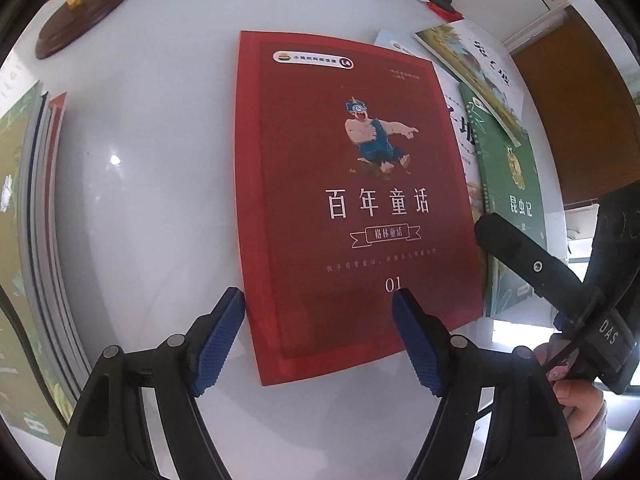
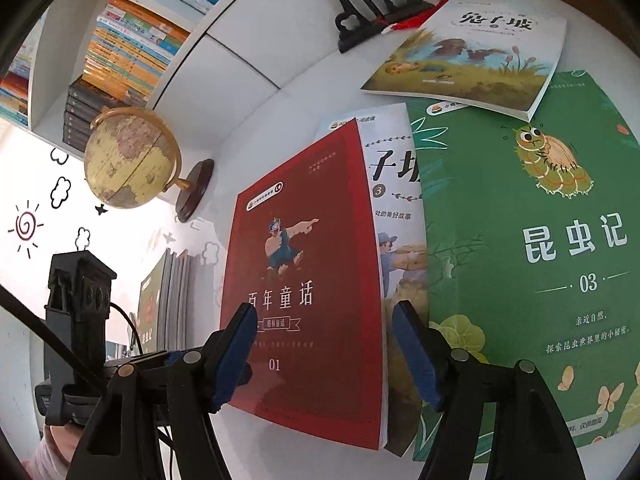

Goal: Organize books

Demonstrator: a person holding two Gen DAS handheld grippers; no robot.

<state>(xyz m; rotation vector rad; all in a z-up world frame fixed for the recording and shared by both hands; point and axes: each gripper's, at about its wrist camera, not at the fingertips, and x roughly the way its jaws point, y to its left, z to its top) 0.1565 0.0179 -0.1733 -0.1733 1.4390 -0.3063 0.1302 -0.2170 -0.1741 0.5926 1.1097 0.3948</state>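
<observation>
A red book (image 1: pixel 352 208) marked 01 lies face up on the white table (image 1: pixel 152 200), its right part resting on other books. My left gripper (image 1: pixel 318 298) hangs over its near left corner, jaws open, one pad beside the left edge and one over the cover. In the right wrist view the red book (image 2: pixel 308 264) shows its page edge on the right. My right gripper (image 2: pixel 324 310) stands open astride that near right edge, with neither pad pressing on it. A green book (image 2: pixel 540 240) marked 03 lies to the right, a white book (image 2: pixel 396 184) under both.
A small grassy-cover book (image 2: pixel 472 56) lies on the green one. A stack of books (image 1: pixel 40 220) sits at the left. A globe (image 2: pixel 128 156) on a wooden base (image 1: pixel 84 16) and a black stand (image 2: pixel 368 12) are at the back, with shelves of books (image 2: pixel 120 52) behind.
</observation>
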